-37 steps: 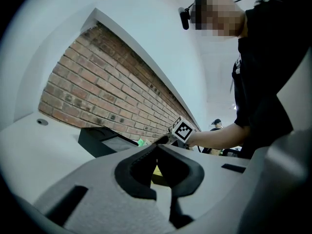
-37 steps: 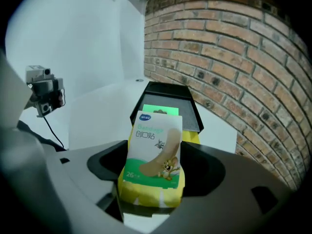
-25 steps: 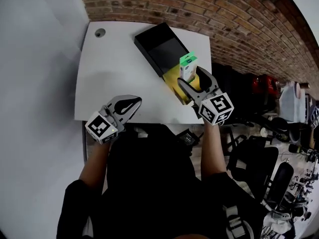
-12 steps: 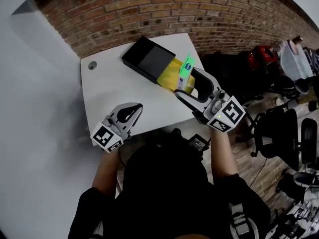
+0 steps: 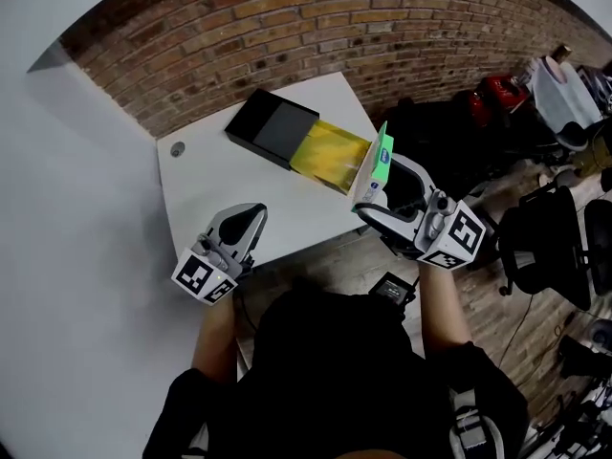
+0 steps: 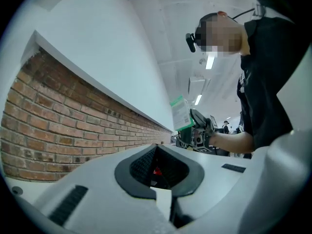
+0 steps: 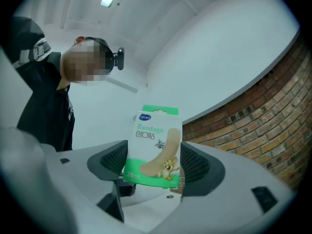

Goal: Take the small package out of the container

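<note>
The small package (image 5: 382,155) is a green and white bandage box, standing upright between the jaws of my right gripper (image 5: 380,185), which is shut on it. It hangs in the air past the table's right front corner, clear of the container. The right gripper view has the box (image 7: 155,148) face on, pinched at both sides by the right gripper (image 7: 153,165). The container is a black sleeve (image 5: 271,127) with a yellow drawer (image 5: 327,152) pulled out of it. My left gripper (image 5: 251,217) rests shut and empty at the table's front edge; from the left gripper (image 6: 158,167) view the box (image 6: 181,112) shows far off.
A white table (image 5: 228,185) stands against a brick wall (image 5: 287,27), with a grommet hole (image 5: 177,148) at its back left. Office chairs (image 5: 564,247) and clutter fill the floor to the right. A dark device (image 5: 393,286) lies on the wooden floor below the table edge.
My right gripper has lifted the bandage box out of the yellow drawer and carried it rightward, off the table's corner. The left gripper stayed at the front edge. The head view has swung.
</note>
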`<control>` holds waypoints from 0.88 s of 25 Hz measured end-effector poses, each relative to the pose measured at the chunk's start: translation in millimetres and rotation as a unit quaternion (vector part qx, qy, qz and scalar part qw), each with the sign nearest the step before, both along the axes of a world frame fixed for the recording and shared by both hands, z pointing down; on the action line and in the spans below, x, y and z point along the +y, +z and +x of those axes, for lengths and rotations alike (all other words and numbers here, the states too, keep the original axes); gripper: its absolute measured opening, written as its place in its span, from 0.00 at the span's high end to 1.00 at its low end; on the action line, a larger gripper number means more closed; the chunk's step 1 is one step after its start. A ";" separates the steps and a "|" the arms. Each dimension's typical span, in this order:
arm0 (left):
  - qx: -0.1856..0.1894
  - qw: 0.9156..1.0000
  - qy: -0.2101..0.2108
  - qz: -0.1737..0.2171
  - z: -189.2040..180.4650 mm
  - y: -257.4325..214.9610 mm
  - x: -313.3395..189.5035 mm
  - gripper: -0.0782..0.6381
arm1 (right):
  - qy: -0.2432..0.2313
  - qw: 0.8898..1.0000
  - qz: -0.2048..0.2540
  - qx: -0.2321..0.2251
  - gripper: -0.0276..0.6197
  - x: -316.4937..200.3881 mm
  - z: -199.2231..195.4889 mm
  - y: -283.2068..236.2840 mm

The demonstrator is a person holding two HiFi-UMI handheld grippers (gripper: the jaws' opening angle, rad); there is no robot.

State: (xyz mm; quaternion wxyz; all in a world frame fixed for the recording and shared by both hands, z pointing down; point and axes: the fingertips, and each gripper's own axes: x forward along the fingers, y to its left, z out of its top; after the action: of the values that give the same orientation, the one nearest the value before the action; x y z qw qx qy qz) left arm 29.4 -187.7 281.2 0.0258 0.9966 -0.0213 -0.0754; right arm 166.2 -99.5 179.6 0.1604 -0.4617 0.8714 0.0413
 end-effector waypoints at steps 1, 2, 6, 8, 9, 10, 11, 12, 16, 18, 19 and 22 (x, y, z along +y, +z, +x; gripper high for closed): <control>0.005 1.000 0.000 -0.005 1.5 -4.9 6.6 0.87 | 0.002 1.000 -0.003 -0.003 0.43 10.2 5.2 2.0; 0.009 1.000 0.000 -0.008 3.7 -8.8 13.4 0.87 | 0.003 1.000 -0.005 -0.006 0.43 20.8 10.9 4.2; -0.010 1.000 -0.004 -0.001 25.1 -5.0 43.1 0.87 | -0.004 0.999 -0.004 -0.036 0.43 67.9 35.5 14.1; -0.011 1.000 0.001 -0.006 35.1 -2.2 64.9 0.87 | -0.014 0.999 -0.006 -0.049 0.43 92.0 42.1 23.1; -0.010 1.000 0.004 -0.007 39.0 -1.9 75.0 0.87 | -0.019 0.998 -0.008 -0.051 0.43 101.4 43.8 27.8; -0.011 1.000 0.007 -0.006 42.3 -2.0 83.4 0.87 | -0.024 0.998 -0.010 -0.052 0.43 108.6 45.2 31.8; -0.012 1.000 0.010 -0.004 44.9 -2.5 90.2 0.87 | -0.028 0.998 -0.012 -0.054 0.43 114.1 46.5 35.3; -0.015 1.000 0.012 -0.003 46.5 -3.2 96.4 0.87 | -0.032 0.998 -0.014 -0.057 0.43 118.9 47.9 38.6; -0.033 0.999 0.012 0.000 47.2 -5.0 122.8 0.87 | -0.053 0.996 -0.028 -0.068 0.43 140.1 50.1 50.3; -0.036 0.999 0.008 0.009 52.1 -4.8 129.4 0.87 | -0.071 0.996 -0.033 -0.047 0.43 145.3 48.4 55.2; -0.038 0.999 0.006 0.010 52.2 -3.4 133.2 0.87 | -0.080 0.995 -0.036 -0.038 0.43 148.3 45.2 58.6; -0.040 0.999 0.002 -0.003 48.7 2.7 146.2 0.87 | -0.100 0.993 -0.045 -0.034 0.43 157.7 35.3 68.7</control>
State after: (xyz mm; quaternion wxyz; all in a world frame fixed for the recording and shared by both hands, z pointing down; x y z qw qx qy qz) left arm 78.0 -41.5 283.9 0.0281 0.9988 -0.0204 -0.0353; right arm 201.4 58.3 248.3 0.1725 -0.3798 0.9083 -0.0297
